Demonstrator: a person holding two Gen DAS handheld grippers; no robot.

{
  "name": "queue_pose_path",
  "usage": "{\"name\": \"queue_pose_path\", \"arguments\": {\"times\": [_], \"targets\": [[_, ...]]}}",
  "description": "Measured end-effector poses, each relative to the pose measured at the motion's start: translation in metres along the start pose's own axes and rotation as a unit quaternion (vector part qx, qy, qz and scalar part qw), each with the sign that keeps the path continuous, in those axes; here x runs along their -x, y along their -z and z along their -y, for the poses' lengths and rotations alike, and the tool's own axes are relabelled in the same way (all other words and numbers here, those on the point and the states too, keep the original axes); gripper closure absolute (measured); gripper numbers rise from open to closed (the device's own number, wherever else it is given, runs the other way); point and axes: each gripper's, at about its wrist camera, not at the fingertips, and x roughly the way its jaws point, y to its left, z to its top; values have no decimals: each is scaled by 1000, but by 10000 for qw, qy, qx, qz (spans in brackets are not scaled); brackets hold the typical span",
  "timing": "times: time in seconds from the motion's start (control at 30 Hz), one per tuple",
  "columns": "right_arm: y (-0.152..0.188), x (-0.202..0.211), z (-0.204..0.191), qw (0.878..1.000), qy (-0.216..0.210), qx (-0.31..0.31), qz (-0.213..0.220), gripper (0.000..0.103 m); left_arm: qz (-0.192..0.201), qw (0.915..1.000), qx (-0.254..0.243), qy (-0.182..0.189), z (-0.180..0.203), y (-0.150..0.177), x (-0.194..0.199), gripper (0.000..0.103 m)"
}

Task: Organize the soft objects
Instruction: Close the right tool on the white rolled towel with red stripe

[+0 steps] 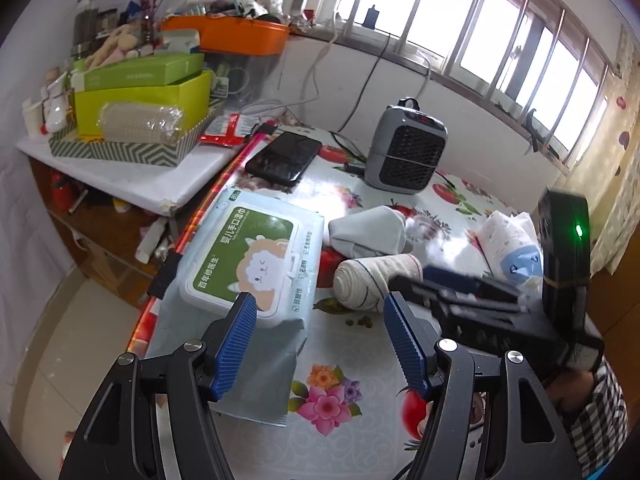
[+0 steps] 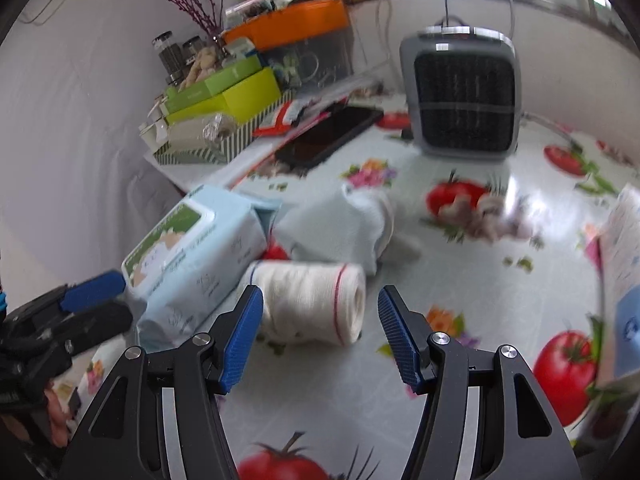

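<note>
A pale blue pack of wet wipes (image 1: 244, 264) (image 2: 192, 256) lies at the table's left edge. Beside it rests a cream bandage roll (image 1: 372, 280) (image 2: 316, 300), with a folded grey-white cloth (image 1: 368, 232) (image 2: 336, 232) behind it. A printed nappy pack (image 1: 510, 244) (image 2: 624, 280) sits to the right. My left gripper (image 1: 320, 312) hangs open over the wipes' near end, nothing between its fingers. My right gripper (image 2: 320, 304) stands open just in front of the bandage roll, not touching it. In the left wrist view the right gripper's (image 1: 452, 276) blue fingers reach in beside the roll.
A grey fan heater (image 1: 404, 148) (image 2: 464, 96) stands at the back with a black phone (image 1: 284, 156) (image 2: 328, 136) to its left. A striped tray (image 1: 132, 148) of green boxes and an orange tub (image 1: 228, 32) crowd the side shelf. The flowered tablecloth (image 1: 352, 360) shows in front.
</note>
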Motion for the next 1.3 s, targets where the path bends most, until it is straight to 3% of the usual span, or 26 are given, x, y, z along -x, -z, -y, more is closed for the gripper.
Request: {"name": "queue_pose_path", "arguments": {"times": [0.2, 0.3, 0.37, 0.43, 0.57, 0.7, 0.83, 0.9, 1.0, 1.13, 1.3], "targets": [[24, 12, -11, 9970, -740, 34, -245, 42, 49, 10000, 33, 15, -5, -4, -1, 38], [19, 21, -18, 9989, -206, 422, 45, 42, 70, 10000, 32, 58, -4, -6, -1, 38], [6, 22, -12, 9991, 100, 284, 308, 42, 62, 9999, 44, 83, -4, -5, -2, 38], [-4, 19, -4, 9991, 4, 91, 411, 42, 29, 9999, 70, 88, -4, -5, -3, 38], [-6, -2, 0, 9998, -210, 44, 26, 42, 37, 9999, 69, 101, -6, -6, -3, 38], [11, 2, -6, 9972, -724, 106, -165, 42, 28, 9999, 94, 84, -9, -7, -4, 38], [24, 10, -21, 9939, -946, 373, -416, 42, 65, 9999, 68, 122, -9, -8, -1, 38], [26, 17, -30, 9942, -677, 718, -432, 42, 80, 9999, 80, 114, -10, -9, -1, 38], [18, 25, -33, 9948, 121, 1014, -20, 42, 96, 9998, 129, 146, -11, -9, 0, 38], [4, 14, -29, 9948, 112, 1010, 14, 30, 65, 9998, 100, 144, -10, -9, -1, 38], [-2, -17, -35, 9914, -2, 1261, -352, 30, 84, 9998, 96, 144, -11, -11, 1, 38]]}}
